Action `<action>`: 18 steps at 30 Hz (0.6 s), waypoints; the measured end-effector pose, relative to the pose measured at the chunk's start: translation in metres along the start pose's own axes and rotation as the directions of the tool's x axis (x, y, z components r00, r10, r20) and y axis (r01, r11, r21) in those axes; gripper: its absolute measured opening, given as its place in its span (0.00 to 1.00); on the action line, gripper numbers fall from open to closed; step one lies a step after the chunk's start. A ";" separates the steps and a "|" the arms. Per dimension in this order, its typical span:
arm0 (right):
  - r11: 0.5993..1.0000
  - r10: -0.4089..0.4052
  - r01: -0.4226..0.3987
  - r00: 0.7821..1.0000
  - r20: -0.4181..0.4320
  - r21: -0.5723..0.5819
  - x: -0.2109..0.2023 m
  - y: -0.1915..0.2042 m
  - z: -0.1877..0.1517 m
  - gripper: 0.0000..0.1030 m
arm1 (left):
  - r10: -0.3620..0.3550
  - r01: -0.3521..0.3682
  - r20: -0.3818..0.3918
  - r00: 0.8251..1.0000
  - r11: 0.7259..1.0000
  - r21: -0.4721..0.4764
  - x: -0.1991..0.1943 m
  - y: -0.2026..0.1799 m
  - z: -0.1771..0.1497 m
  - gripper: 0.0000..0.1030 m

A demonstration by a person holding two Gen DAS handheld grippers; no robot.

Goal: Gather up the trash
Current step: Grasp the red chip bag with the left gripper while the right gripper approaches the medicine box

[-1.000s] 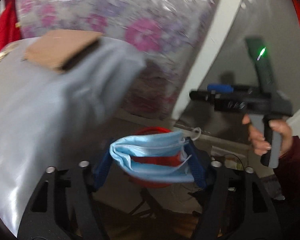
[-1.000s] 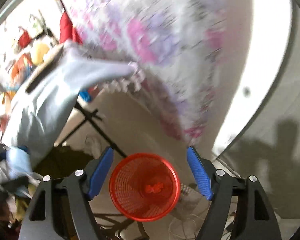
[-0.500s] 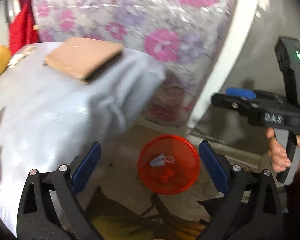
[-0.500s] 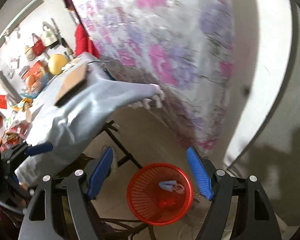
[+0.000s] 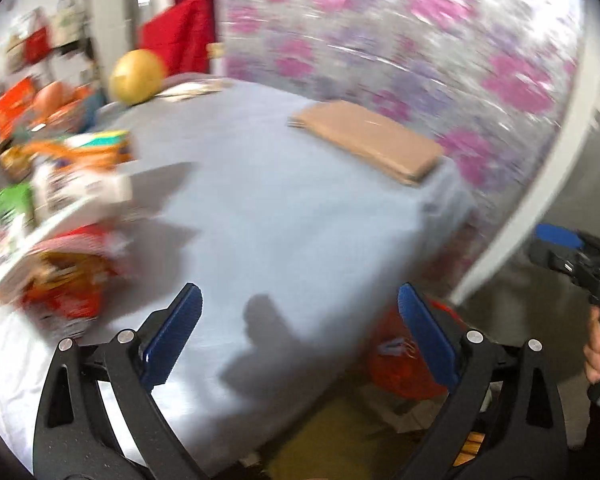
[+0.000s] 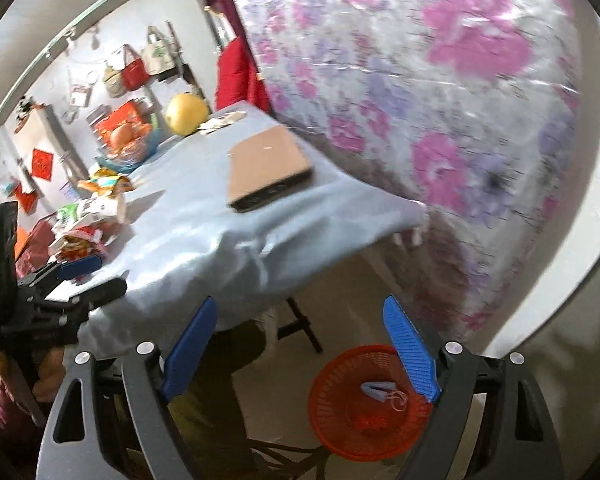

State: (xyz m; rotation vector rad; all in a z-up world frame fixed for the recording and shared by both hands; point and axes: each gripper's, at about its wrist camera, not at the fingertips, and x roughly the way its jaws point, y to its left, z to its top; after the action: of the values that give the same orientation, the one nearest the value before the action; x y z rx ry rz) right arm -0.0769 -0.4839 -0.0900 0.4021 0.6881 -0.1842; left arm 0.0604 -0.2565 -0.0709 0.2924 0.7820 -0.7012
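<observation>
Grey cloth covers the table, wrappers heaped at its left edge. Both the left gripper and right gripper gape wide, holding nothing. A blue mask already lies in the red basket on the floor — so this looks like the swing toward more trash. Next, the left must line up on one wrapper.

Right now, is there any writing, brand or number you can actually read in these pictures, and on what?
None is readable.
Snack packets: printing blurred.
White carton: print too small.
Red wall sign: gold mark, illegible.
Hanging tote bags: designs unreadable.
</observation>
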 end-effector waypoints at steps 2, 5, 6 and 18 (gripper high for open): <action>1.000 0.020 -0.020 1.000 -0.003 -0.018 0.003 0.014 0.002 0.83 | 0.041 -0.040 0.016 0.999 0.998 -0.041 -0.007 0.022 -0.002 0.92; 0.998 0.049 -0.049 0.999 -0.007 -0.045 0.007 0.033 0.005 0.85 | 0.105 -0.101 0.038 0.994 0.990 -0.100 -0.019 0.055 -0.008 0.93; 0.997 0.058 -0.059 0.998 -0.009 -0.052 0.008 0.038 0.006 0.85 | 0.121 -0.115 0.041 0.992 0.986 -0.118 -0.021 0.066 -0.010 0.93; 0.978 0.184 -0.189 0.981 -0.060 -0.093 0.032 0.097 0.011 0.85 | 0.303 -0.281 0.002 0.953 0.889 -0.362 -0.050 0.180 -0.056 0.93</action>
State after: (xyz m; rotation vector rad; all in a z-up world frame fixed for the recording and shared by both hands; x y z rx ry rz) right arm -0.0175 -0.4014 -0.0735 0.3751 0.7028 0.0380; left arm 0.1267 -0.0732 -0.0748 0.0526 0.7738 -0.2711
